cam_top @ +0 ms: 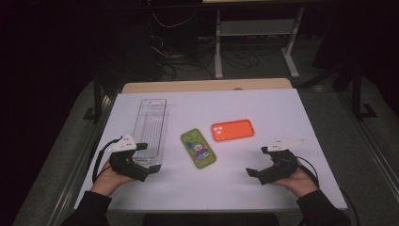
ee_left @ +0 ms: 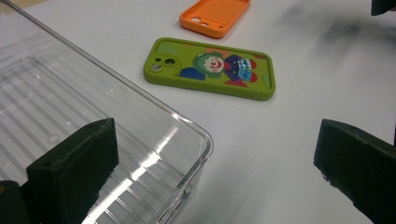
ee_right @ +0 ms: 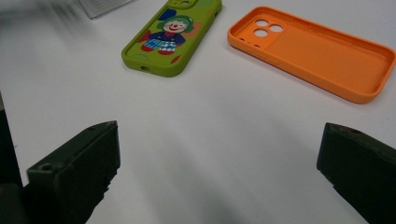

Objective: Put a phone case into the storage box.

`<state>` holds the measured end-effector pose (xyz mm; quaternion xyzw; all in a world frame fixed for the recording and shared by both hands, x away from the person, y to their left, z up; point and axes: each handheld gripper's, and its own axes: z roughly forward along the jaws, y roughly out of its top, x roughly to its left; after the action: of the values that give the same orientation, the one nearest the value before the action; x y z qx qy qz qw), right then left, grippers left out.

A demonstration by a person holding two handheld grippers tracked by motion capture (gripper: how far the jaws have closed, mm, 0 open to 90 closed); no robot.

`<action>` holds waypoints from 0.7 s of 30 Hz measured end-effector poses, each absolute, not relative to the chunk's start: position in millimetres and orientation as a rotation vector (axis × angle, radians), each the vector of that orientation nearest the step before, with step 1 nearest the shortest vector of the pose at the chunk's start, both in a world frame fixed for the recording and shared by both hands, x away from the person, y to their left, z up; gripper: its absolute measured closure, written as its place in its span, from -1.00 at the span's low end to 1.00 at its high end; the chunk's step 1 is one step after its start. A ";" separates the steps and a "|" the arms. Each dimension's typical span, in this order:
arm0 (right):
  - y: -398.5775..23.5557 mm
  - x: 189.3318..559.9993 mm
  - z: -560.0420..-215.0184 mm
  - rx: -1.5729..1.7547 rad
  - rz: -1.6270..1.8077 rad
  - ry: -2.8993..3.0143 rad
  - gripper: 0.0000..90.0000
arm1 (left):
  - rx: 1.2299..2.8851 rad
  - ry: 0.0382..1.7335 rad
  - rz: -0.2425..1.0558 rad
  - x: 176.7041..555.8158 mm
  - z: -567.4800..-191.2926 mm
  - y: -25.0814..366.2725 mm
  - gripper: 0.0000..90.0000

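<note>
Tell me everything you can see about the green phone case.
The green case looks like soft, matte rubber or silicone, with rounded corners. Its back faces up and bears a cartoon clown with green hair and a blue and red costume. One end has round camera holes; the other short edge has small port openings. It lies flat on the white table, between the clear bin and the orange case, touching neither. No gripper touches it.

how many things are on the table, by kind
phone cases: 2, a green case and an orange case
clear bins: 1, the bin
grippers: 2, the left gripper and the right gripper
total: 5
</note>
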<state>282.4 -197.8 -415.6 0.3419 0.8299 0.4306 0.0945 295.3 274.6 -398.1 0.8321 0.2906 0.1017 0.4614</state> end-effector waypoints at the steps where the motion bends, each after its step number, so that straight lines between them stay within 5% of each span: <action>1: -197.9 282.4 -415.6 1.016 1.278 2.461 -1.00 | 2.049 0.713 0.252 295.5 -398.0 274.9 -1.00; 21: -199.4 290.0 -412.7 1.023 1.271 2.452 -1.00 | 2.113 0.663 0.228 303.9 -390.4 265.1 -1.00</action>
<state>290.0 -199.4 -412.7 0.3456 0.8285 0.4295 0.0980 303.9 265.1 -390.4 0.8513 0.2670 0.0920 0.4421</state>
